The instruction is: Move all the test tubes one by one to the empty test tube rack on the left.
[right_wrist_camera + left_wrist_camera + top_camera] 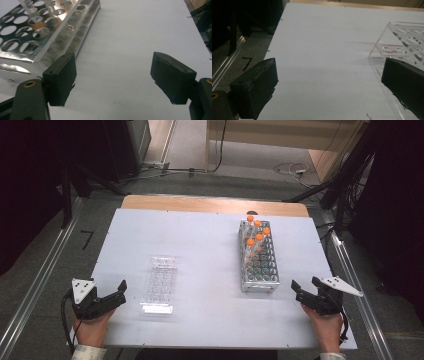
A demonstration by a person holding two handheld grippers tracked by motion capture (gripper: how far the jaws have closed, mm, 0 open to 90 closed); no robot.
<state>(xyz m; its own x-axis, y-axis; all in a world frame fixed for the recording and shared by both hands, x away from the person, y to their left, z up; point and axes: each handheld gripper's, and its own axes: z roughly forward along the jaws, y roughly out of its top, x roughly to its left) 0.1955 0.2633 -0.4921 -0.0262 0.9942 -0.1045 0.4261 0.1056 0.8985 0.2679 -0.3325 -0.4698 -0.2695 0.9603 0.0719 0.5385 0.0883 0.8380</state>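
The clear rack (161,282) lies left of the table's middle, its short end toward the near edge, with nothing in its holes that can be made out. The metal rack (259,260) stands right of middle, well apart from it, with five orange-capped tubes (258,237) clustered at its far end. Bare table (205,240) runs between the two racks and on to the far edge.

The left gripper (120,292) sits at the near left corner, jaws spread wide and empty, just left of the clear rack. In the left gripper view that rack (404,45) is cut off by the frame and partly hidden behind one jaw.

The right gripper (305,290) sits near the right edge toward the near corner, jaws wide and empty, close beside the metal rack's near end. In the right gripper view that rack (37,27) is cut off at top and left.
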